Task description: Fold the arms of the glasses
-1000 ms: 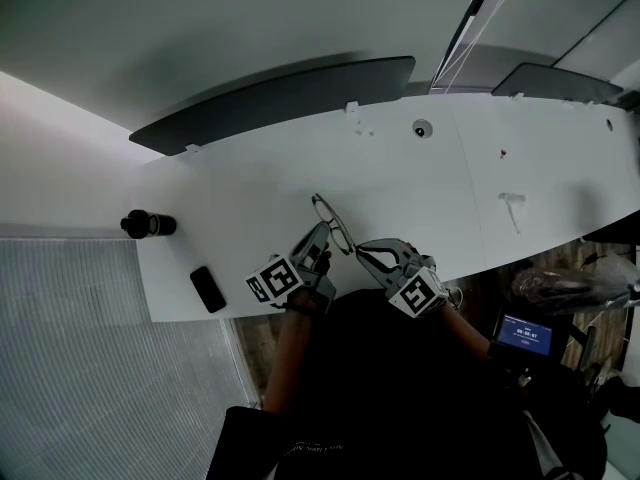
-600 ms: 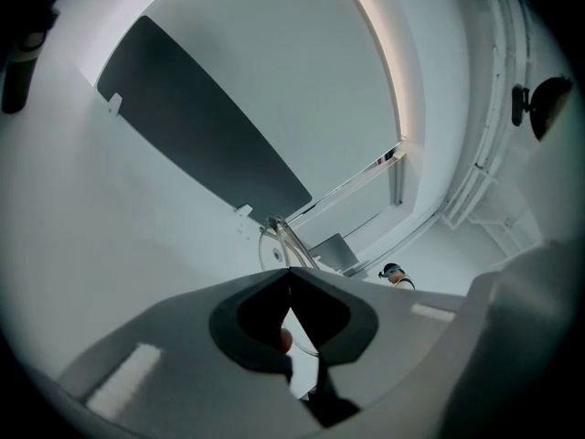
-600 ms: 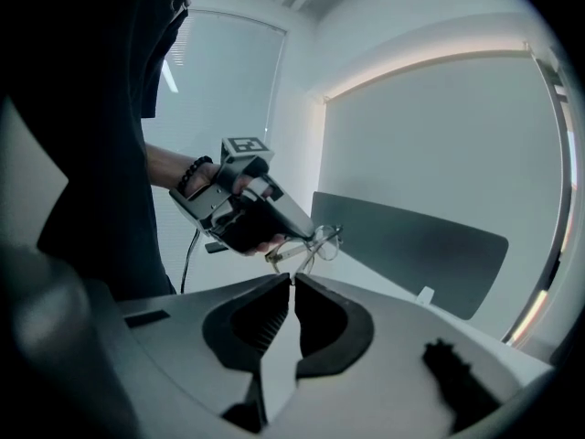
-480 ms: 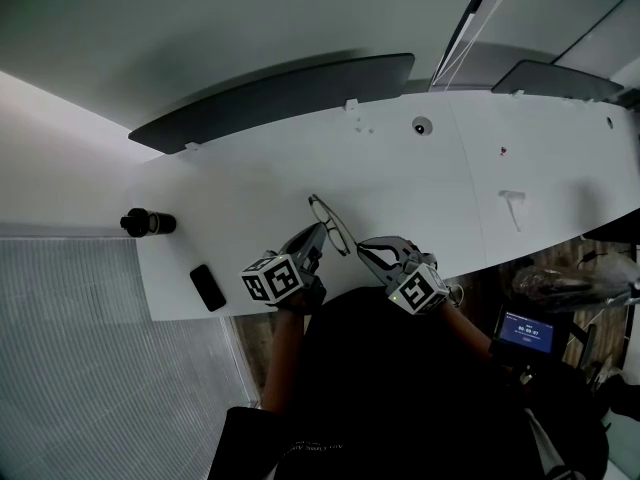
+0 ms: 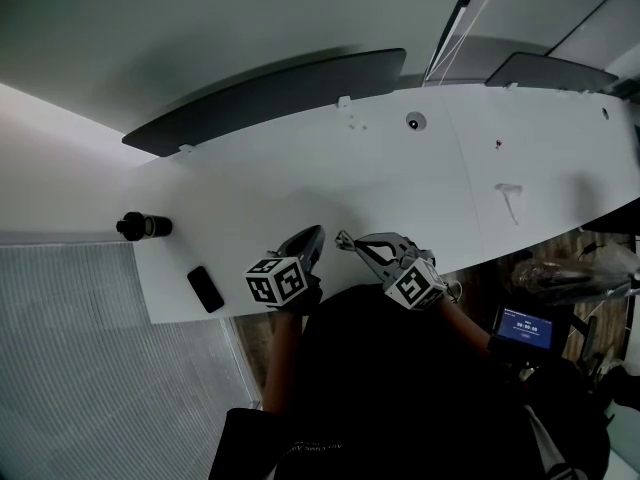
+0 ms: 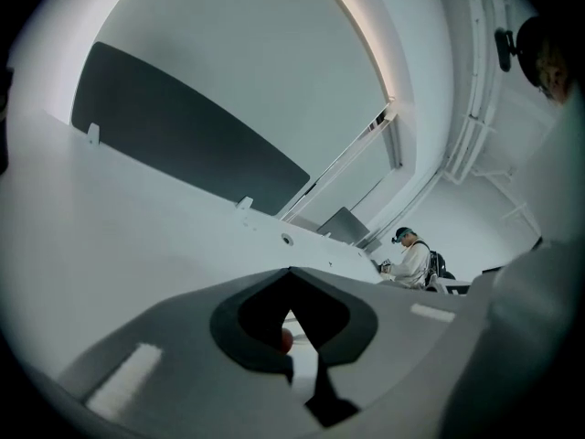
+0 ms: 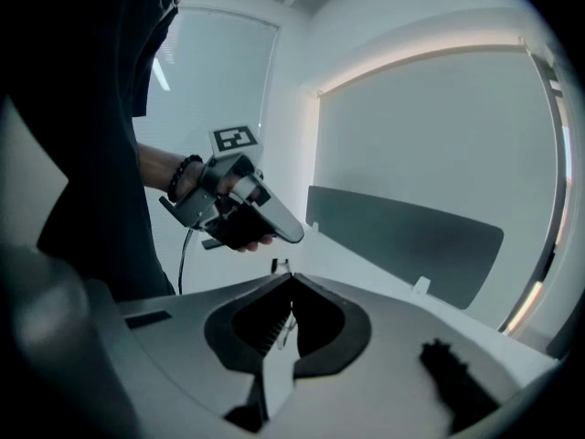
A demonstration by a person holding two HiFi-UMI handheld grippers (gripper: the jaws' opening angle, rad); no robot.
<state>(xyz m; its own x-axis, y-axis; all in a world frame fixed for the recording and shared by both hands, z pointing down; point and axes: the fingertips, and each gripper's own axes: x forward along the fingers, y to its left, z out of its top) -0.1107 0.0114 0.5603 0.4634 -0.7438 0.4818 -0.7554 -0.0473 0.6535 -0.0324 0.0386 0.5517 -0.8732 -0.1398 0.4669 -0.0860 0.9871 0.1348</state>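
Observation:
The glasses show only as a small dark shape at the tip of my right gripper, above the white table. That gripper's jaws look shut on them. In the right gripper view a bit of thin frame pokes out past the closed tips. My left gripper is just left of the glasses and apart from them, shut with nothing in it. The right gripper view shows it as well, held in a hand. In the left gripper view its jaws meet over bare table.
A black bottle and a dark phone lie at the table's left end. A dark partition runs along the far edge. A round grommet and a small white piece sit to the right. Far off stands a person.
The glasses were spread out between the two grippers and are now a small shape at the right gripper's tip. The left gripper has rolled and come off them.

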